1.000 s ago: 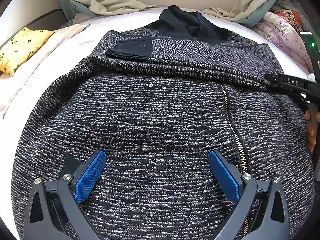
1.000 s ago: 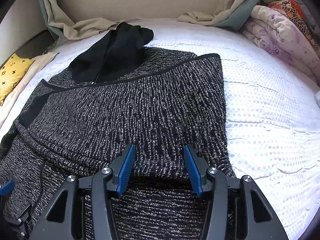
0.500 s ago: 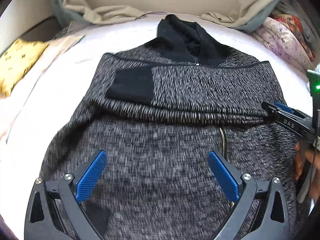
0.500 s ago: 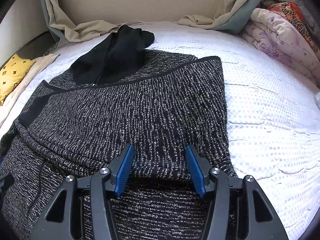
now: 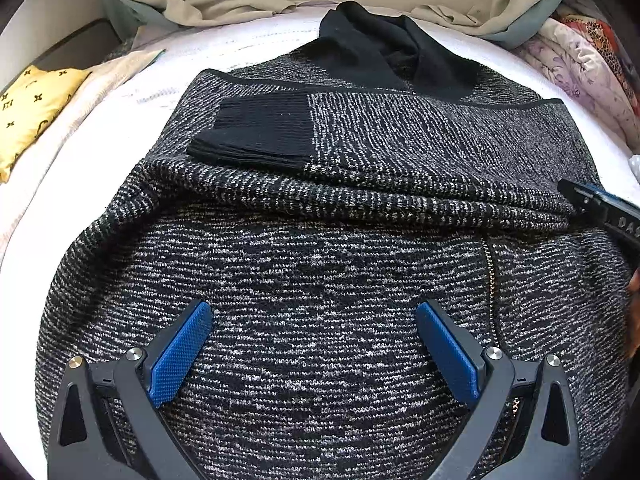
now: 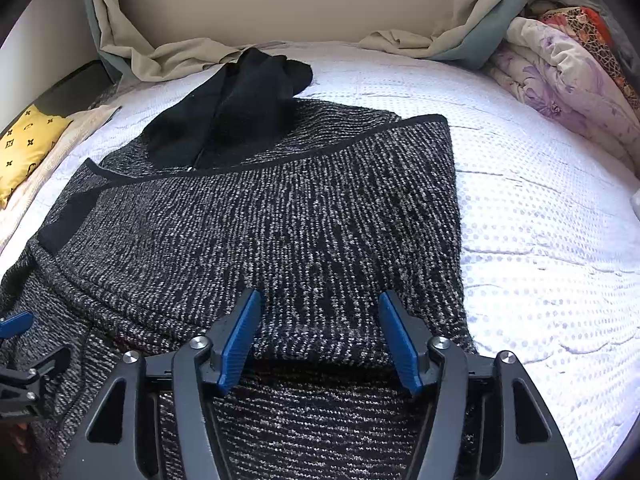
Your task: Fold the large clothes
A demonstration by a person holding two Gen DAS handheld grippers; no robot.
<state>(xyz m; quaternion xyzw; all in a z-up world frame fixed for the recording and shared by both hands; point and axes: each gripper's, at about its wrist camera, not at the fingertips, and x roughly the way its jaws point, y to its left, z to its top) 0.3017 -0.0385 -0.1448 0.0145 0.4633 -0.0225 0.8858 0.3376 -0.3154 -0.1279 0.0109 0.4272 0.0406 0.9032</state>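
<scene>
**Left wrist and right wrist views: knit jacket half-folded on bed, both jaws spread**

Left wrist view: left gripper (image 5: 314, 354) hovers low over the lower body of the black-and-grey knit jacket (image 5: 320, 264), jaws wide, nothing between the blue pads (image 5: 180, 354). Jacket lies flat on the white bed (image 5: 100, 128), covering most of it. One sleeve is folded across the chest, its black ribbed cuff (image 5: 260, 136) pointing to the left side. Black hood (image 5: 388, 56) sits at the far end. Gold zipper (image 5: 490, 268) runs down right of centre. Right gripper (image 5: 600, 210) enters at the right edge, beside the sleeve fold; contact with the cloth cannot be told from here.

Right wrist view: right gripper (image 6: 320, 340) sits over the folded sleeve layer near the jacket's right edge, jaws moderately wide, cloth beneath and between the pads but not pinched. Bare white bedding lies to the right. Left gripper's blue tip shows at the far left edge.

Around: yellow patterned pillow (image 5: 32, 108) at left, beige sheet (image 5: 224, 4) bunched along the headboard, floral quilt (image 6: 568, 80) piled at right.
</scene>
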